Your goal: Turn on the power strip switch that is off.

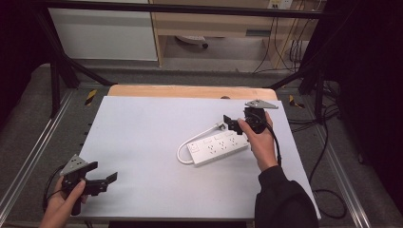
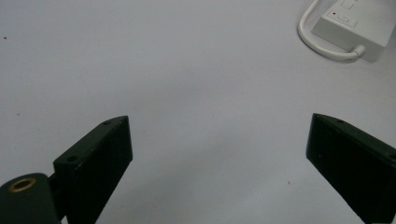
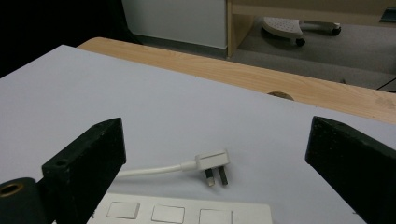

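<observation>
A white power strip (image 1: 216, 147) lies on the white table sheet, right of centre, its cord (image 1: 182, 154) looping from the near-left end round to a white plug (image 1: 219, 126) lying beyond it. My right gripper (image 1: 231, 123) hovers open over the strip's far right end, held by a hand. In the right gripper view the plug (image 3: 213, 163) lies on its side between the wide-apart jaws, with the strip's top (image 3: 182, 212) just below. My left gripper (image 1: 105, 179) rests open near the front left corner, with bare sheet between its jaws. The strip's switch end (image 2: 351, 25) shows far off in the left gripper view.
The white sheet (image 1: 142, 137) covers a wooden table whose far edge (image 1: 190, 91) is exposed. A dark frame and rails surround the table. Cables (image 1: 328, 142) trail on the floor at the right. A cabinet (image 1: 102, 31) and shelf stand beyond.
</observation>
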Demonstrator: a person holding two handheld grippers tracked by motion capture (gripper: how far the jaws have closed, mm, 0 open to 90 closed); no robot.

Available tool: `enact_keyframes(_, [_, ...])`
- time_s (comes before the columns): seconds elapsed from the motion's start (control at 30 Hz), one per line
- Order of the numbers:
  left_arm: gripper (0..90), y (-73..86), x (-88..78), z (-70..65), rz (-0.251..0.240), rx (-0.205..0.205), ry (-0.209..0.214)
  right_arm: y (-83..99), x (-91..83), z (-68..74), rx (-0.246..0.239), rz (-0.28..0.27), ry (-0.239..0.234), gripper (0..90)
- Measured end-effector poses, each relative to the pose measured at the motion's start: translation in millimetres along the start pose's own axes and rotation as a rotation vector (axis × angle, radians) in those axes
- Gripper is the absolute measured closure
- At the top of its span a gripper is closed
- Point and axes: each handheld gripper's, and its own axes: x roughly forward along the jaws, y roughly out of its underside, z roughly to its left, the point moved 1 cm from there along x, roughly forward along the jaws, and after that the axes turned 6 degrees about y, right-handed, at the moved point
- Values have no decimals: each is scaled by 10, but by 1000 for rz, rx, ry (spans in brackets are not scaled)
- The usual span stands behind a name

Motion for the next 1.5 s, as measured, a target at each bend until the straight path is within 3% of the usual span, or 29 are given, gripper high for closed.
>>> enact_keyframes(0.4, [70, 0, 3, -3, 1, 2, 4, 35, 98, 77, -46, 34, 5, 61])
enact_keyframes(0.9, [70, 0, 9, -11, 5, 6, 6, 74, 220, 126, -31, 66, -25, 68])
enact_keyframes(1.5, [70, 1, 17, -26, 13, 20, 14, 159, 350, 172, -49, 121, -36, 85])
